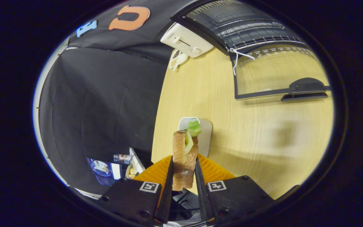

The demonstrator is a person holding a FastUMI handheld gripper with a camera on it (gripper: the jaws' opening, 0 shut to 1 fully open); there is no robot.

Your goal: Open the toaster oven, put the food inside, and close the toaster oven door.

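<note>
My gripper [184, 171] is shut on a sandwich [184, 154]: two brown bread slices with green lettuce sticking out at its far end, held upright between both fingers above the wooden table [263, 138]. The toaster oven [247, 28] stands far beyond the fingers to the right, its glass door [276, 72] folded down flat onto the table with its dark handle [306, 88] at the near edge. The wire rack [257, 34] shows inside the oven's dark cavity.
A white pop-up toaster [186, 40] stands left of the oven, with a small dish of seeds [177, 59] in front of it. A white plate on a grey board [205, 135] lies just beyond the sandwich. The table's left edge drops off beside the fingers.
</note>
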